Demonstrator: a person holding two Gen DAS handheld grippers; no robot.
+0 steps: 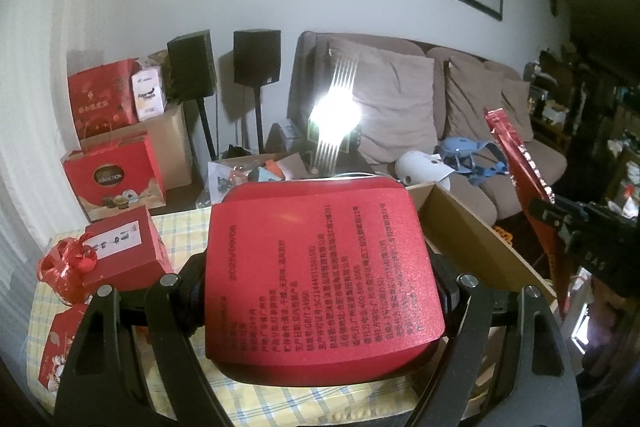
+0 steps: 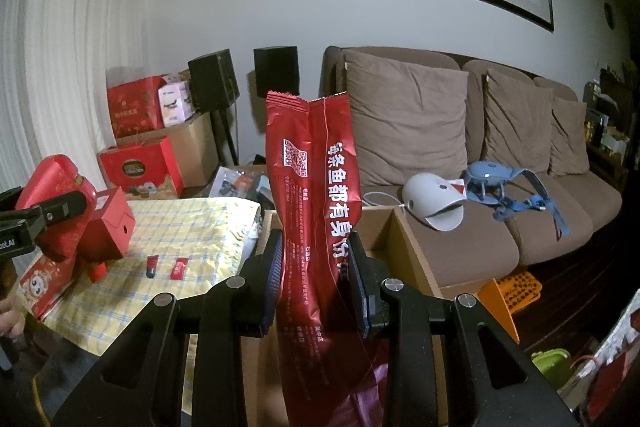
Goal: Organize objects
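The left tool [image 1: 324,283] grips a red tin [image 1: 320,267] across its width, pads pressed on both sides, the printed back panel facing the camera; a date reading 2025/09/08 and a line with GB/T 24960 can be made out among small Chinese text. The right tool [image 2: 316,279] is clamped on a tall red foil snack pouch [image 2: 316,195], held upright between its pads, with a QR code and large white Chinese characters running down it.

Just beyond both tools stands an open cardboard box [image 2: 404,247]; its contents cannot be made out. The pouch is held above the box's near edge, and the tin sits just left of the box, over the surface [image 2: 192,227] with its yellow checked cloth.

On that cloth lie a red gift box [image 1: 124,247] with a white label, a red ribbon bow [image 1: 66,263], and two small red sachets [image 2: 180,267]. Farther back, red gift bags rest in and against a larger carton [image 1: 176,151], beside two black speakers [image 1: 256,57]. A brown sofa [image 2: 520,207] carries a white device [image 2: 434,201].
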